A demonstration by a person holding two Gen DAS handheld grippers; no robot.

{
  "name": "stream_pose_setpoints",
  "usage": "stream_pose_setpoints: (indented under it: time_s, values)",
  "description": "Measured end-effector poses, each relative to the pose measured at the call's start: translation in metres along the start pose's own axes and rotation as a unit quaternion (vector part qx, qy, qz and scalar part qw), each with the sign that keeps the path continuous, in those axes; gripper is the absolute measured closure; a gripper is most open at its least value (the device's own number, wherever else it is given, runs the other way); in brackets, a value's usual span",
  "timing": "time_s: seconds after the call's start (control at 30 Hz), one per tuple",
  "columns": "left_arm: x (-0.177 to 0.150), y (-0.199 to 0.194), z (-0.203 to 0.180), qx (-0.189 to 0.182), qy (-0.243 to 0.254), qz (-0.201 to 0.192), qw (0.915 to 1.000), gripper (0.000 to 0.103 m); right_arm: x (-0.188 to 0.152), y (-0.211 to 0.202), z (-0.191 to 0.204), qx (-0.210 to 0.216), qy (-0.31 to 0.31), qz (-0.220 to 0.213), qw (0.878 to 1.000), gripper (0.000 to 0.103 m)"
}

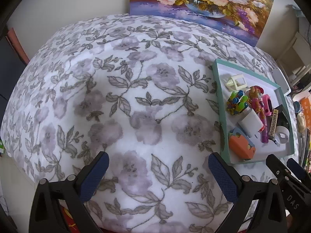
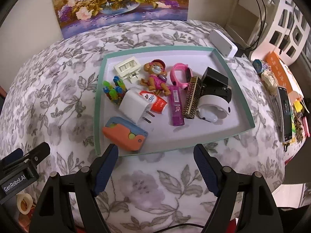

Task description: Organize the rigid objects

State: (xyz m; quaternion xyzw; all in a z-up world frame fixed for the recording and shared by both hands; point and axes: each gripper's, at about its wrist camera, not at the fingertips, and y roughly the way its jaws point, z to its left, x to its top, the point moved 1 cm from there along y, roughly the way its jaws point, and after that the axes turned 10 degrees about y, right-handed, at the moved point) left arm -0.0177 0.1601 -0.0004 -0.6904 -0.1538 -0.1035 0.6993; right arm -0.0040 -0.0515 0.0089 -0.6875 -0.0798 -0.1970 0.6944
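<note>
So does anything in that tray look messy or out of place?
Yes. The tray holds a jumble: the charger lies on its side against a red-and-white packet, and the purple tube, brass bar and pink band crowd together at odd angles. Nothing looks broken or spilled.

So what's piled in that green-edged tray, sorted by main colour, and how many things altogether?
In the tray, right wrist view:
White or cream: 3 (charger plug, cream frame, round white gadget)
Pink or purple: 3 (monkey figure, pink band, purple tube)
Orange or red: 2 (orange case, red-white packet)
Multicolour: 1 (clips bunch)
Black: 1 (black box)
Brass: 1 (brass bar)
Total: 11
</note>
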Motion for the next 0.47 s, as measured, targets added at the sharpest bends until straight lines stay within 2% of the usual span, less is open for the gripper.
stream_pose_setpoints:
  time_s: [0.47]
  values:
    - [0.0,0.001,0.005,-0.003,-0.008,0.002,1.0,0.0,-0.005,-0.003,0.013,-0.007,-0.024,-0.009,1.0,0.022]
